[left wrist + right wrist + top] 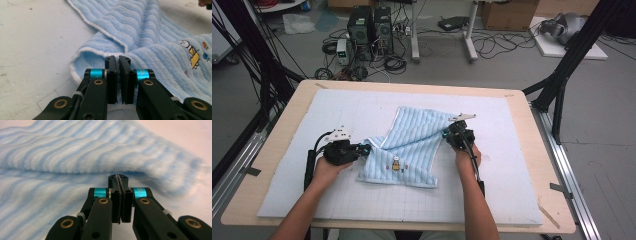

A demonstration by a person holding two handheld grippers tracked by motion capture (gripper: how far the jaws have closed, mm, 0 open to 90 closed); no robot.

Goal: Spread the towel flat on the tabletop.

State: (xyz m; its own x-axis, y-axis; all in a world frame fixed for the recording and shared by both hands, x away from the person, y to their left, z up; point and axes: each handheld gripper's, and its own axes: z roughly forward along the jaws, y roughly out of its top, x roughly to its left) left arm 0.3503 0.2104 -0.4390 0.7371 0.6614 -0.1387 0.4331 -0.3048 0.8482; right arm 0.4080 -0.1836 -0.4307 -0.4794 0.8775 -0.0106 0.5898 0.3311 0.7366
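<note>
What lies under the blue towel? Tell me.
Under the towel a white gridded mat shows all round, itself on the wooden table. Whatever is beneath its folded layers is covered.

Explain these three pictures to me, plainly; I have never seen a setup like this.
There is no robot here. A person at a table holds a hand tool with two black fingers in each hand. The high view looks down on the table from above. The other two come from cameras riding on each tool, looking along its fingers. On the white mat lies a light blue striped towel, partly folded, with a small cartoon picture on it. The left gripper is shut on the towel's left edge; the right gripper is shut on a fold at its right side.
</note>
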